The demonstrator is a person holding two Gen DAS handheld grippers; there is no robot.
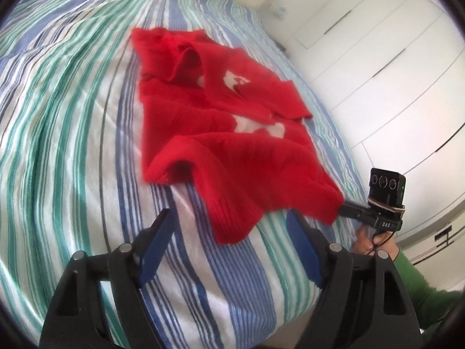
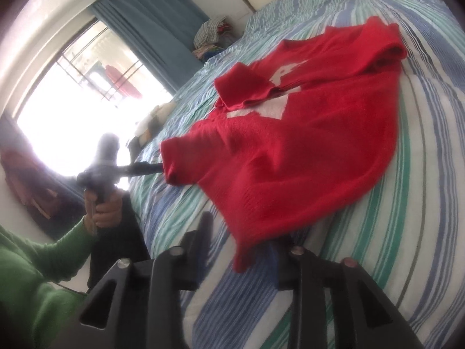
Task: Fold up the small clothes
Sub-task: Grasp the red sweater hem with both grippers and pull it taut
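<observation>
Both hem corners of the sweater sit between jaws, left gripper wide, right gripper narrow, grip unclear; next: clamp, fold toward its collar.

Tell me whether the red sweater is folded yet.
Partly: one sleeve lies folded across the red sweater; its body remains spread on the bed.

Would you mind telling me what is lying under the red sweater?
The red sweater lies spread on the striped bedspread, which shows all around it. One sleeve is folded on top, over the white pattern. Whatever else might sit beneath the knit is covered and cannot be seen.
</observation>
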